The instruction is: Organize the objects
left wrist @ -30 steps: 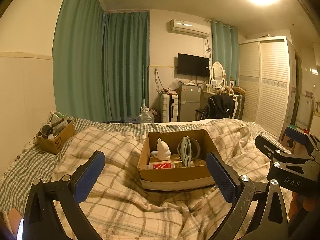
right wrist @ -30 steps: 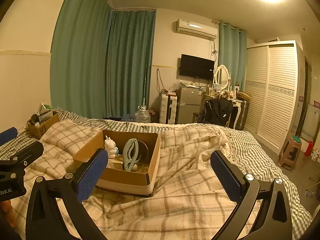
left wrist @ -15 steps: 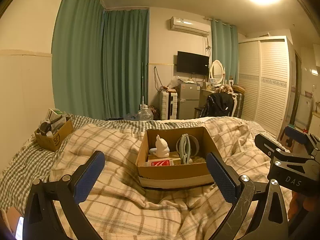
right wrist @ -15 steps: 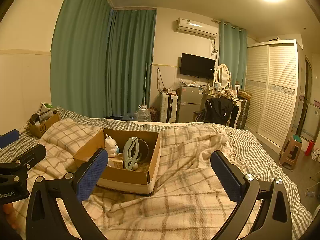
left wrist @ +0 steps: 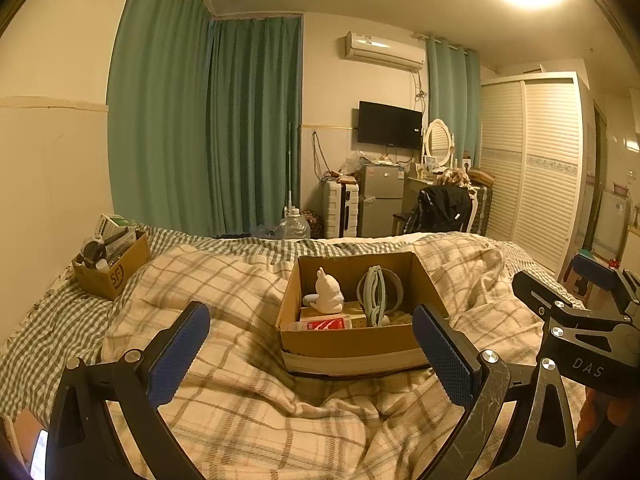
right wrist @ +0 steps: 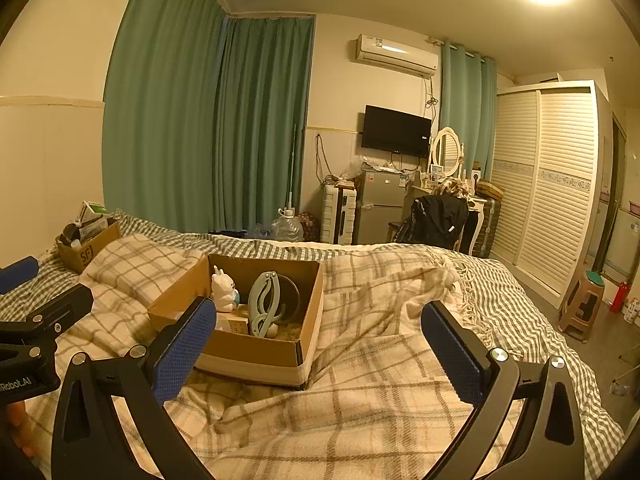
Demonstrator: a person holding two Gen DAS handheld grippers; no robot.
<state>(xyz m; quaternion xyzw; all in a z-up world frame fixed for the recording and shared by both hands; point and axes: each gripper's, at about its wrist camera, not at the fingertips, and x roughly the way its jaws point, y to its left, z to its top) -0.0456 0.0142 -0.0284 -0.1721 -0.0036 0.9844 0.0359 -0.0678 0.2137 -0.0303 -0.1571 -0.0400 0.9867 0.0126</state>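
An open cardboard box [left wrist: 344,344] sits on the plaid blanket in the middle of the bed; it also shows in the right wrist view [right wrist: 256,354]. Inside stand a white rabbit figure [left wrist: 329,293], a pale blue folded hanger [left wrist: 374,294] against a dark round object, and a red-and-white packet [left wrist: 326,325]. My left gripper [left wrist: 310,354] is open and empty, just short of the box. My right gripper [right wrist: 318,350] is open and empty, to the right of the box; it also shows in the left wrist view [left wrist: 580,320].
A second small cardboard box [left wrist: 114,268] full of items stands at the bed's far left by the wall. Beyond the bed are green curtains, a water jug [left wrist: 294,226], a fridge [left wrist: 382,200], a chair with a dark jacket [left wrist: 442,208] and a wardrobe. A stool [right wrist: 582,304] stands on the floor at right.
Both grippers have drifted slightly; the box sits a little lower and nearer in the left wrist view. Both stay open and empty.
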